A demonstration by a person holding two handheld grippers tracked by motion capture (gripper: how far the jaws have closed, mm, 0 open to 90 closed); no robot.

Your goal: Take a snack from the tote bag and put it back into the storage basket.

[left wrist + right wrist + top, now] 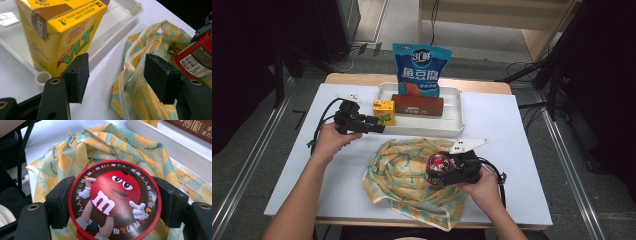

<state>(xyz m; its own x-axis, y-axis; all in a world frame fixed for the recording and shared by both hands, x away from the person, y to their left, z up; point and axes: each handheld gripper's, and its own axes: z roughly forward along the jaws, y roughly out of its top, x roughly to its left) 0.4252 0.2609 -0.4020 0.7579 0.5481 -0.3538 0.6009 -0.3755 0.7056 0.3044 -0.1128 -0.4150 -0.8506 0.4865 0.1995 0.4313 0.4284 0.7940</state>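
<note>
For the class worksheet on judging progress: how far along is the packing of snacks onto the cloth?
Done: nothing lies on the lemon-print cloth yet. In hand: the right gripper is shut on the red candy tin over the cloth; the left gripper is open beside the yellow drink carton. Left: carton, brown box and blue bag remain in the white tray.

Bright overhead light, dark bkgd, sharp pics

Glossy plastic candy tub lid (113, 201); soft printed cloth (407, 172); waxed-paper drink carton (60, 32).
</note>
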